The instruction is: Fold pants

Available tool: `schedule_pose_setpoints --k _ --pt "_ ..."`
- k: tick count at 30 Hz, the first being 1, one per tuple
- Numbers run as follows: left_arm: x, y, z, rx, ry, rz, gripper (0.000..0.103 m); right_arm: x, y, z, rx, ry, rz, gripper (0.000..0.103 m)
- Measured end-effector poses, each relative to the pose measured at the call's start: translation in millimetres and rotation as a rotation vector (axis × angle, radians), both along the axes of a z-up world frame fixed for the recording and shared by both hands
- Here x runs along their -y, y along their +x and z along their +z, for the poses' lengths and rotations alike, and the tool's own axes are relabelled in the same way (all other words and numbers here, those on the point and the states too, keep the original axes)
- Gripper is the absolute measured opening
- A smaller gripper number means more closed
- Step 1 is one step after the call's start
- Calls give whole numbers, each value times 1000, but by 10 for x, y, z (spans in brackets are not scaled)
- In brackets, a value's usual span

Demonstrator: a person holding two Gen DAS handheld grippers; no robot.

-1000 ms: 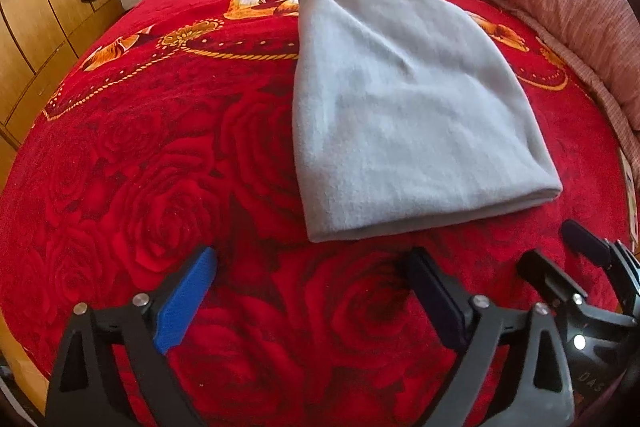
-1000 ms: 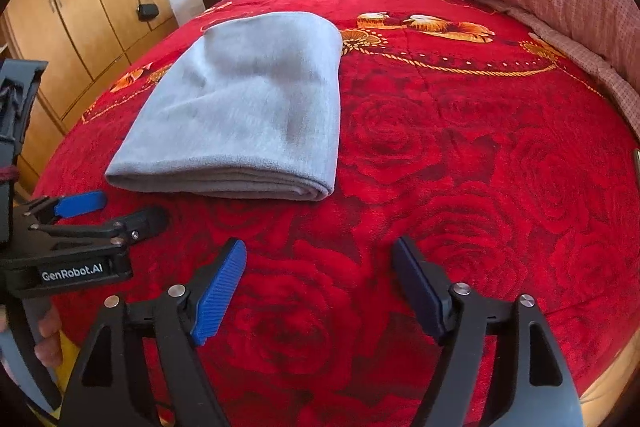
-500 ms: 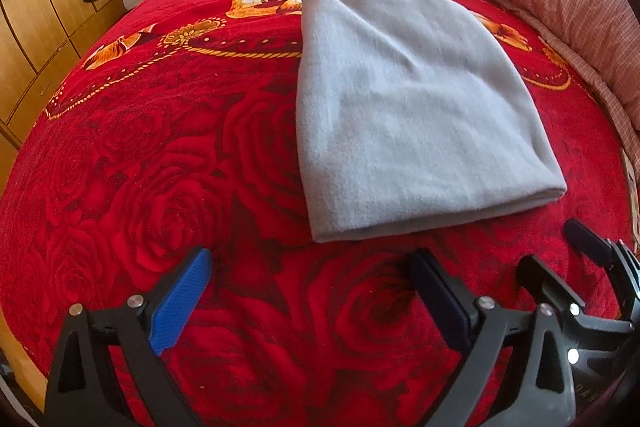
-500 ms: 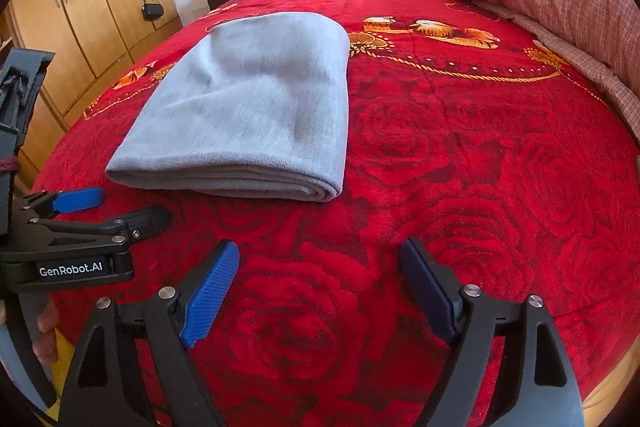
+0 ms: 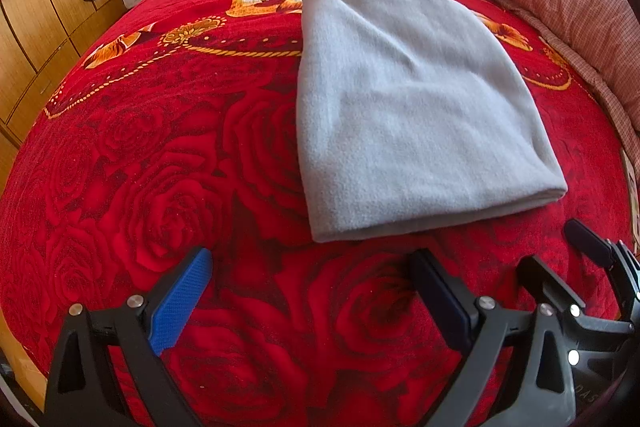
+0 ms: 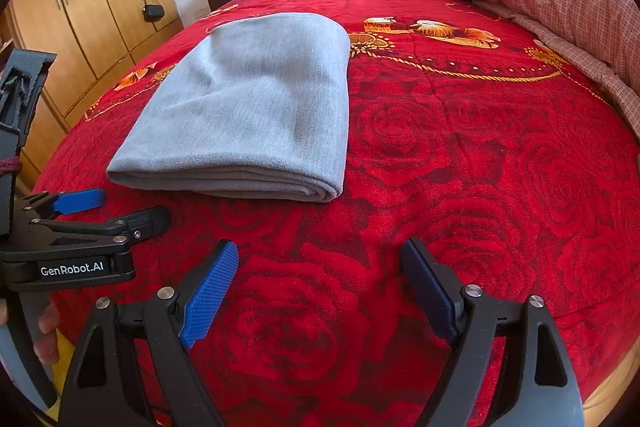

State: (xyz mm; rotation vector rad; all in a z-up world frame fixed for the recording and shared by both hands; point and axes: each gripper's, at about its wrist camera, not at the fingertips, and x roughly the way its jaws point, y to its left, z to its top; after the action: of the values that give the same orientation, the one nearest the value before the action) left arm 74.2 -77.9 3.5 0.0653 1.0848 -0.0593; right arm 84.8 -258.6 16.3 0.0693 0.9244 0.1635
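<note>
Left wrist view is being filled by the folded grey pants [image 5: 408,115], which are lying flat on the red rose-patterned bedspread [image 5: 140,167] in the centre and right of the frame, their layered folded edge turned toward the lower right. At the bottom of the frame, the left hand-held gripper [image 5: 312,291] is being held spread wide above the bedspread, with nothing between its fingers and well short of the pants. At the lower right edge, part of the right hand-held gripper [image 5: 576,267] is being seen. In the right wrist view, the pants [image 6: 256,107] are being shown left of centre, and the right hand-held gripper [image 6: 320,283] is likewise being held spread and empty at the bottom. No containers are being shown. Compared with a second ago, the pants are being left unmoved, while both cameras are being drawn very slightly back.
</note>
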Motion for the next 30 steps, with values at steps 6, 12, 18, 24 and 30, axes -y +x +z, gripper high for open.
schedule_pose_setpoints --k 6,12,18,24,30 --pt "7 -2 0 0 0 0 101 1 1 0 0 0 0 86" --pt "1 3 1 -1 0 1 101 0 3 1 0 0 0 86" --pt "-7 3 -6 -3 -1 0 101 -4 6 -5 -4 -3 2 87" --pt "-6 5 -3 -4 -1 0 101 -10 18 -3 -8 -8 4 87" --pt "-9 2 -8 -4 -2 -1 101 -11 21 -2 -9 -8 4 87"
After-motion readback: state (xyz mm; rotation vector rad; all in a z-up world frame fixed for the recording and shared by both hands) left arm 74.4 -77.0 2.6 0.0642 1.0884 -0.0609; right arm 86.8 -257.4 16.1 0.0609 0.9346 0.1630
